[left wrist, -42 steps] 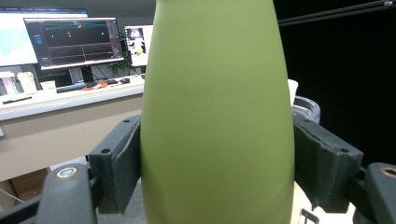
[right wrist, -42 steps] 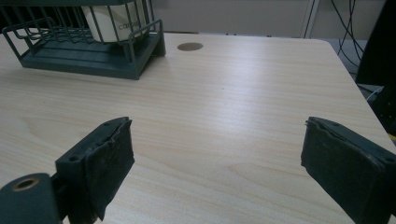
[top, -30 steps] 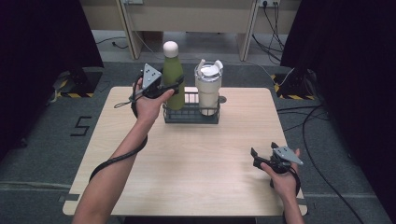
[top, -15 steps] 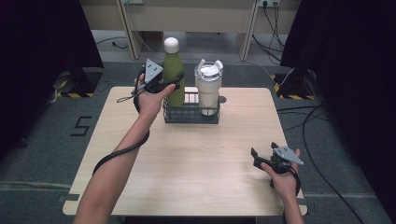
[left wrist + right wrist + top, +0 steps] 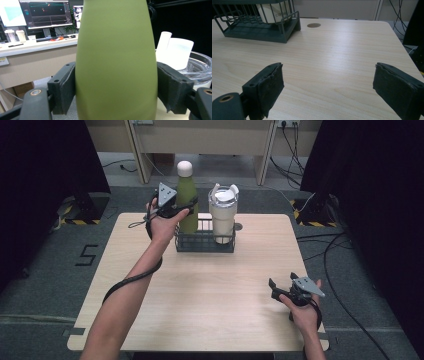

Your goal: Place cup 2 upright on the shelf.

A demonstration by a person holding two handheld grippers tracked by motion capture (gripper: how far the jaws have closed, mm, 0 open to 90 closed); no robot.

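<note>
- Nearest you, your right gripper (image 5: 280,290) sits low over the front right part of the table (image 5: 210,305), with nothing between its jaws. In the right gripper view its pads (image 5: 268,87) stand wide apart, and bare wood shows in the gap.
- From there, the wire basket (image 5: 259,30) lies well ahead and to the left, so your right hand is the far one for this job.
- Farther out, your left gripper (image 5: 186,209) is at the basket's left end, up at the green bottle (image 5: 186,200).
- The bottle stands upright in the left side of the basket, its long axis vertical and its pale cap on top. The white tumbler (image 5: 223,217) stands just beside it on the right.
- In the left gripper view the pads (image 5: 63,87) press the bottle's body (image 5: 116,62) from both sides, across its width: you are pinching it, not merely reaching.
- My judgement: the coming move turns on that vertical axis. Lift straight up, so the bottle's base clears the basket's rim without knocking the tumbler.
</note>
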